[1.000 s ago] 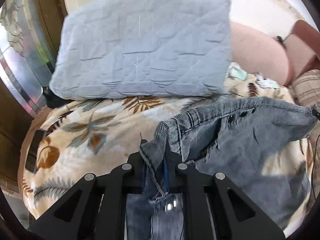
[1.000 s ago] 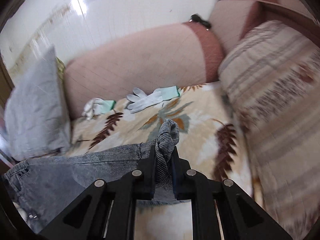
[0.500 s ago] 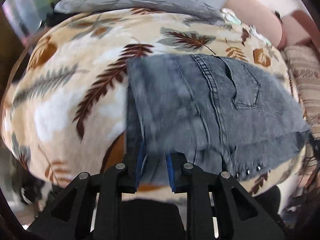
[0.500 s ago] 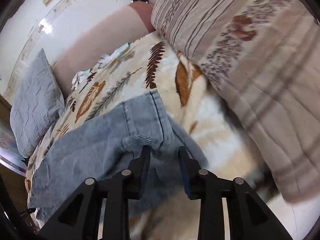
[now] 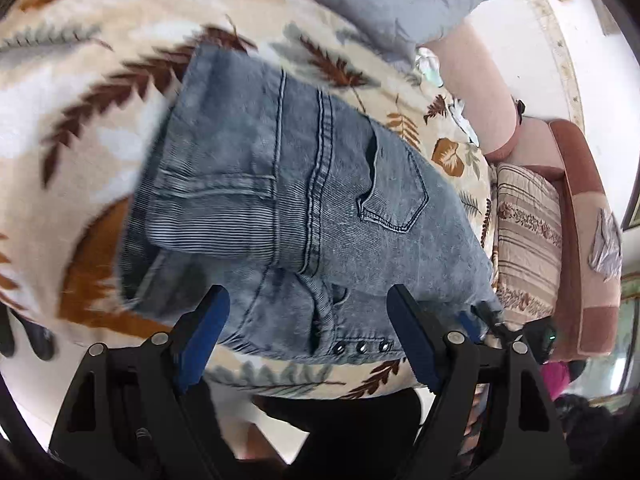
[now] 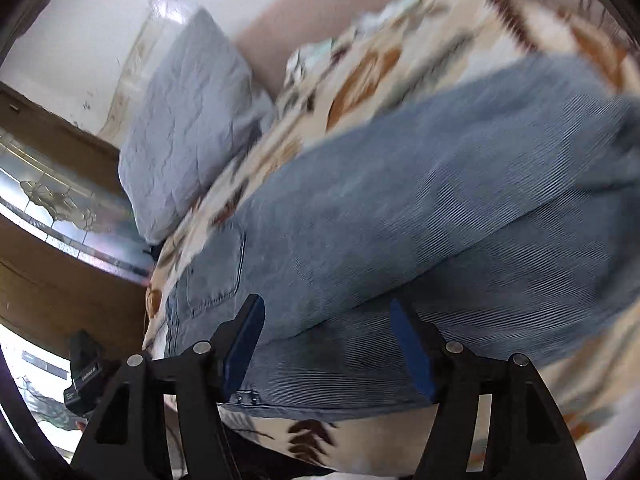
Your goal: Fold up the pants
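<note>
I had both grippers over the jeans [image 5: 304, 184], which lay folded on the leaf-patterned blanket [image 5: 80, 92] near its front edge, back pocket [image 5: 394, 196] facing up. The left gripper [image 5: 308, 308] had just been opening; its jaws stood spread wide above the riveted edge of the denim, nothing pinched between the blue pads [image 5: 204, 328]. The right gripper [image 6: 324, 320] had likewise just been opening and hung with its jaws apart over the doubled-over layer, the cloth below them rather than clamped. I judged this was the release after laying a fold down, jaws wide so the fabric would settle flat instead of lifting with me. The grey pillow [image 6: 188, 120] sat well clear at the far end, and the striped cushion [image 5: 524, 236] was beside the jeans.
</note>
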A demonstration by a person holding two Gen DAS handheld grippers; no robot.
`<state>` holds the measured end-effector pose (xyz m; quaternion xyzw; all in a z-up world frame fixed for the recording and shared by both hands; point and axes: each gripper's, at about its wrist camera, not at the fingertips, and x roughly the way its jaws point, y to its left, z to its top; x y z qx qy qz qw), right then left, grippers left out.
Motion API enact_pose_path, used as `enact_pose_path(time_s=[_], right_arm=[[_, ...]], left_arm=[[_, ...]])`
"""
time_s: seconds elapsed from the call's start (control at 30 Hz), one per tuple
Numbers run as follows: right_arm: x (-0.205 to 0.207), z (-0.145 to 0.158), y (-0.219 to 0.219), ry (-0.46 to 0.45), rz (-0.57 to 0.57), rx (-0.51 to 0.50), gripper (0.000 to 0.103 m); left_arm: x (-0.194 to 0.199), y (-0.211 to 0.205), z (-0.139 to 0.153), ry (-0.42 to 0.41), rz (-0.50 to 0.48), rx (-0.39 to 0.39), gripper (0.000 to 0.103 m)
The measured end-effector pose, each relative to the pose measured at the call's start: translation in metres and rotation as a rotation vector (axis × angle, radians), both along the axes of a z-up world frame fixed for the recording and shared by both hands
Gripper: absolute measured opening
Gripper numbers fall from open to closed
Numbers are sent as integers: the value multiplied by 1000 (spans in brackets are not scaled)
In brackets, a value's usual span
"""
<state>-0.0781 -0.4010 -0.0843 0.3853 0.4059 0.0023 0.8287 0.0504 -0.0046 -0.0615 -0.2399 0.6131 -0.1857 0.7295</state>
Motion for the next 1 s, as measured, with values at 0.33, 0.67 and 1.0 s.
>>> enact_pose_path(time_s=[0.33, 0.67, 1.0], right_arm=[[40, -41, 32, 7, 10, 188, 64], [33, -2, 48, -103, 47, 115, 6], [-33, -12, 63, -74, 74, 122, 6]], left_arm=[[27, 0, -31, 63, 64, -14, 80], [26, 21, -11, 46, 75, -63, 12], [-27, 41, -19, 33, 52, 16, 12]])
